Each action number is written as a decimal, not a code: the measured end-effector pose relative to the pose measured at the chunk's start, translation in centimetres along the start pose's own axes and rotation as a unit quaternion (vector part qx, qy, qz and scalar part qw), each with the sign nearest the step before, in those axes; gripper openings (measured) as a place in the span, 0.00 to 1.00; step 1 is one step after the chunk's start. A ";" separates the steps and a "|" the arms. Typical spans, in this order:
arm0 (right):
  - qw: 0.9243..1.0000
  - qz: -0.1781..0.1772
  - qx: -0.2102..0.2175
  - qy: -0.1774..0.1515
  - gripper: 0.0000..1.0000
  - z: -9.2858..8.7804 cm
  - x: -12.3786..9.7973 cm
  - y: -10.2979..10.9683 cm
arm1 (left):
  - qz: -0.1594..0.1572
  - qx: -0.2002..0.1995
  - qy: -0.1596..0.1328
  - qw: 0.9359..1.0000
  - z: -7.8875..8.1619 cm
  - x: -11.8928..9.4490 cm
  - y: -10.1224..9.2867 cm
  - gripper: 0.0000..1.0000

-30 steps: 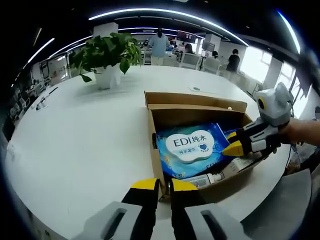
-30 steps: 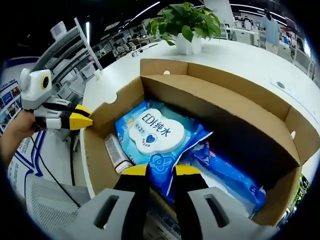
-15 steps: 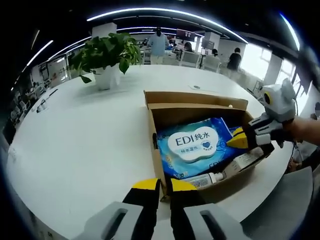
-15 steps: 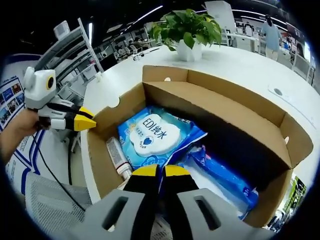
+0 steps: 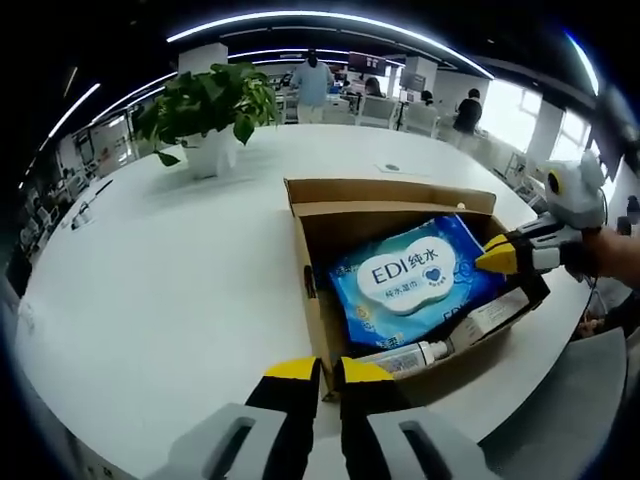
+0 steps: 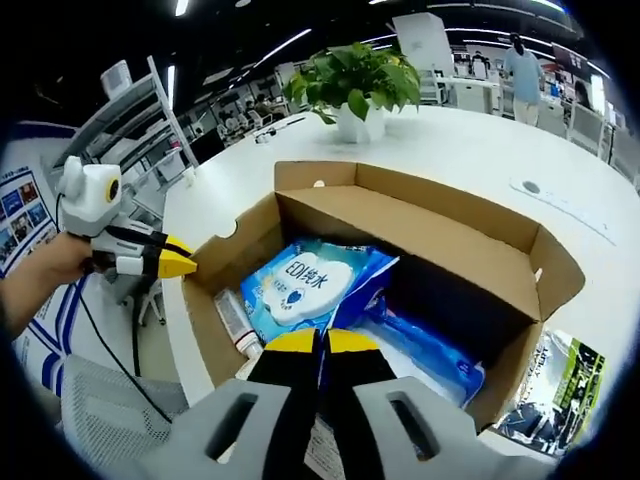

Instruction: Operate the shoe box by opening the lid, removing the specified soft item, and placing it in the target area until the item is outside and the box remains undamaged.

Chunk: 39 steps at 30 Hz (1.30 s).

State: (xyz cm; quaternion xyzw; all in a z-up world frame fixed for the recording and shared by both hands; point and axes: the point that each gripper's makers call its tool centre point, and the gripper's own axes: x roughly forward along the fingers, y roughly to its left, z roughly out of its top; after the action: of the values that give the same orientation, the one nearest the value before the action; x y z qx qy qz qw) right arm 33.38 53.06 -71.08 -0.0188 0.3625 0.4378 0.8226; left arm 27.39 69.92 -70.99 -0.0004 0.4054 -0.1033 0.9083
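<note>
Here the right gripper (image 6: 320, 342) fingers pinch the wipes pack (image 6: 305, 288) above the box (image 6: 455, 262); left gripper (image 5: 318, 370) fingers pressed together.

Open box (image 6: 440, 262) on white table (image 6: 470, 160), wipes pack (image 6: 305, 288) inside, right gripper (image 6: 320, 345) pinching its corner, left gripper (image 6: 180, 265) beside box

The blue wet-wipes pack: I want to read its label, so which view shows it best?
The left gripper view: the blue wet-wipes pack faces the camera, its white label unobstructed. In the right gripper view the pack is smaller, its near edge behind the jaws.
</note>
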 end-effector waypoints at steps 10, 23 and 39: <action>1.000 -0.011 0.007 -0.014 0.00 0.0 -2.0 -0.8 | -0.003 0.014 0.014 1.000 0.0 -0.1 -0.1 0.07; 0.998 0.015 0.061 0.001 0.00 -0.9 -1.3 -0.5 | 0.005 0.048 0.001 0.999 1.9 -0.3 -0.8 0.15; 0.997 0.032 0.073 0.015 0.08 -1.1 0.9 -0.2 | -0.003 0.033 0.003 0.999 1.3 -0.2 -0.6 0.17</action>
State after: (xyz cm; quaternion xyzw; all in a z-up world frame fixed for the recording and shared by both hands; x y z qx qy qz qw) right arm 33.20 53.19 -72.44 0.0463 0.4062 0.4359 0.8018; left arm 28.10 69.25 -69.95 0.0286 0.4043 -0.1198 0.9063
